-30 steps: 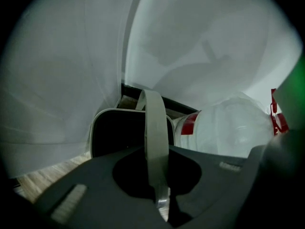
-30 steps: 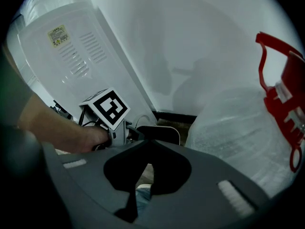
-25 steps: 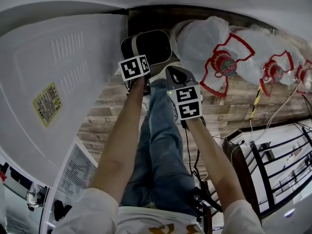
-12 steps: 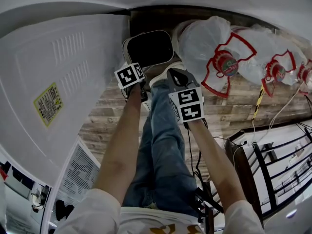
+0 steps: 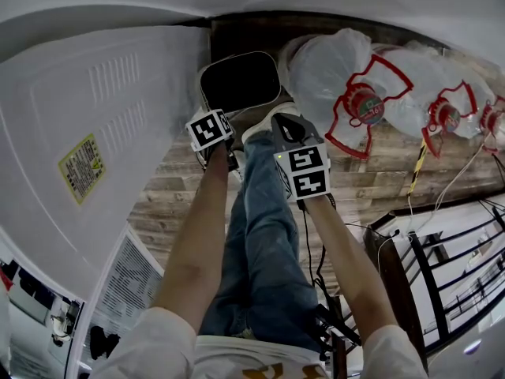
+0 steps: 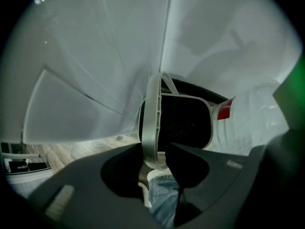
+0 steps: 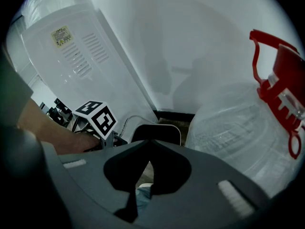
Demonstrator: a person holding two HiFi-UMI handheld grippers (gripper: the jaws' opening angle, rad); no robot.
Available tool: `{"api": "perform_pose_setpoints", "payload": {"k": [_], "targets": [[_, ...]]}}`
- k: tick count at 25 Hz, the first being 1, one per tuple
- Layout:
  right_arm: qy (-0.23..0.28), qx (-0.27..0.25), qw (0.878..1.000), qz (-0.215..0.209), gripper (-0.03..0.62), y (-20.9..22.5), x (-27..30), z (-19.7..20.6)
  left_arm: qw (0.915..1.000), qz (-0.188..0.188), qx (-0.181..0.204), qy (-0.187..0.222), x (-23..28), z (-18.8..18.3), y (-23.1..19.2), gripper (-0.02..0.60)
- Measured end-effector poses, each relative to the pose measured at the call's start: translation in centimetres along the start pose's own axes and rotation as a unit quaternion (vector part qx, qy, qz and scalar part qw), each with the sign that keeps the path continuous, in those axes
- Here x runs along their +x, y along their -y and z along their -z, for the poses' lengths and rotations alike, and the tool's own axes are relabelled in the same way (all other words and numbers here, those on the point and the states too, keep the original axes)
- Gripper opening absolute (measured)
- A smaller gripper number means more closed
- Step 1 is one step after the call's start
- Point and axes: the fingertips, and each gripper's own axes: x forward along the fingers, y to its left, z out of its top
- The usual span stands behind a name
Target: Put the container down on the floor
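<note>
Because it looks light and stiff, the white plastic container [image 5: 239, 81] with a dark inside is probably best held by its thin white hoop handle [image 6: 153, 118]. The left tongs [image 6: 155, 149] are clenched on that handle, with the tub just ahead and low over the wood-plank floor [image 5: 170, 188]; whether it touches is unclear. The right tongs [image 7: 148, 144] are clenched on nothing, nearby.
</note>
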Motion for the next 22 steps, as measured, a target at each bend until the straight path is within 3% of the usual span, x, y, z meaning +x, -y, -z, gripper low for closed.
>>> {"api": "perform_pose_setpoints", "payload": {"k": [13,22], "targets": [[0.007,-0.006,1.000,0.004,0.026,-0.7,-0.1,-1.1,0.9998,-0.015,-0.001,0.009,-1.5,-0.1,-1.0,0.152],[0.013,-0.014,1.000,0.008,0.026,-1.2,-0.6,-1.5,0.9996,-0.005,0.012,0.026,-2.8,-0.9,-0.2,0.133]]}}
